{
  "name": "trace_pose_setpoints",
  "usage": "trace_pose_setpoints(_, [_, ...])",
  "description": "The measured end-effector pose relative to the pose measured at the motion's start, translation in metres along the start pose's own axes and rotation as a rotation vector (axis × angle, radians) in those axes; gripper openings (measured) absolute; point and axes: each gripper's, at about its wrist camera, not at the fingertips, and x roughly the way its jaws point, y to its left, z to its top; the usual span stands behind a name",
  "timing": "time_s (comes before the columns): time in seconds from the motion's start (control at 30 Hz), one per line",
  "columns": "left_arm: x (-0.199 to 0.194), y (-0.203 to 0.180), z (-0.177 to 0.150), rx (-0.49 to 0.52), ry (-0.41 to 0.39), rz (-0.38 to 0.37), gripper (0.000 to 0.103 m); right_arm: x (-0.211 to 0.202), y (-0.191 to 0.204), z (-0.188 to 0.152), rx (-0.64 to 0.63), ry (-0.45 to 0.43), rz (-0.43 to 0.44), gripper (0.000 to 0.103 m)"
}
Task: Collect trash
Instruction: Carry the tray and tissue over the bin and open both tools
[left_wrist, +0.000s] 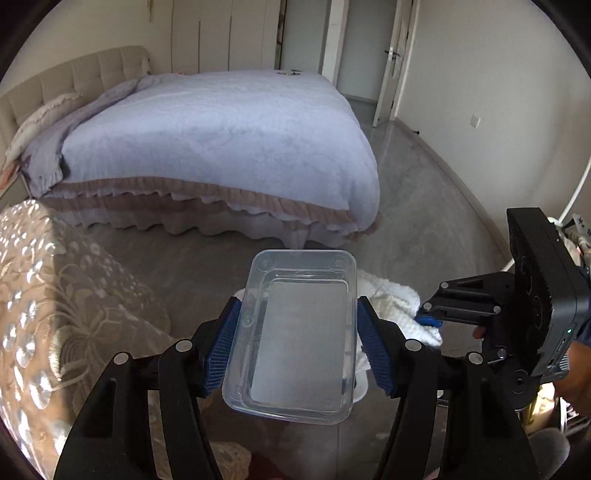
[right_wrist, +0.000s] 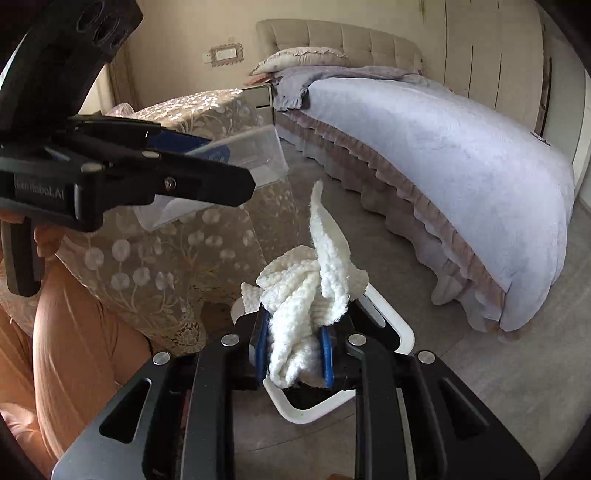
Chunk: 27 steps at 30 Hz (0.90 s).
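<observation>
Left gripper clamps clear tub midair; right gripper pinches white cloth above what looks like white bin; drop step; next: open jaws over bin, cloth first.

A bed with a pale lilac quilt and beige frilled skirt stands on the grey floor; a tufted headboard rises behind a pillow; a lace cloth drapes nearby; a door stands ajar.
</observation>
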Motion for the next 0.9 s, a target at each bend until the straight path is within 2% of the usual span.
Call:
trace_pose_setpoints(0.13, [0.042,0.003,-0.001,0.004,0.048,-0.044,0.062,0.033,-0.012,-0.015,-0.006,0.064,0.008,0.023])
trace_pose_setpoints(0.3, [0.085,0.017,-0.010,-0.045,0.115,-0.088,0.062,0.059,-0.023,-0.030,-0.005,0.123,0.026,0.025])
trace_pose_setpoints(0.33, [0.092,0.020,-0.013,-0.056,0.128,-0.094,0.062,0.064,-0.026,-0.034,-0.003,0.136,0.041,0.031])
trace_pose_setpoints(0.37, [0.098,0.023,-0.015,-0.071,0.143,-0.107,0.063,0.069,-0.028,-0.037,-0.002,0.149,0.050,0.070])
trace_pose_setpoints(0.4, [0.104,0.026,-0.016,-0.090,0.163,-0.123,0.073,0.073,-0.030,-0.041,-0.003,0.155,0.045,0.096])
trace_pose_setpoints(0.43, [0.110,0.030,-0.018,-0.111,0.180,-0.116,0.089,0.075,-0.030,-0.043,-0.006,0.146,0.042,0.099])
trace_pose_setpoints(0.47, [0.113,0.033,-0.019,-0.130,0.181,-0.101,0.098,0.079,-0.031,-0.046,-0.007,0.165,0.040,0.099])
trace_pose_setpoints(0.57, [0.117,0.037,-0.025,-0.159,0.184,-0.109,0.098,0.085,-0.033,-0.052,0.006,0.193,0.027,0.099])
trace_pose_setpoints(0.67, [0.118,0.033,-0.027,-0.134,0.183,-0.095,0.098,0.086,-0.038,-0.055,0.023,0.198,0.021,0.099])
trace_pose_setpoints(0.9, [0.107,0.023,-0.019,-0.097,0.152,-0.089,0.098,0.071,-0.039,-0.045,0.054,0.157,0.023,0.099])
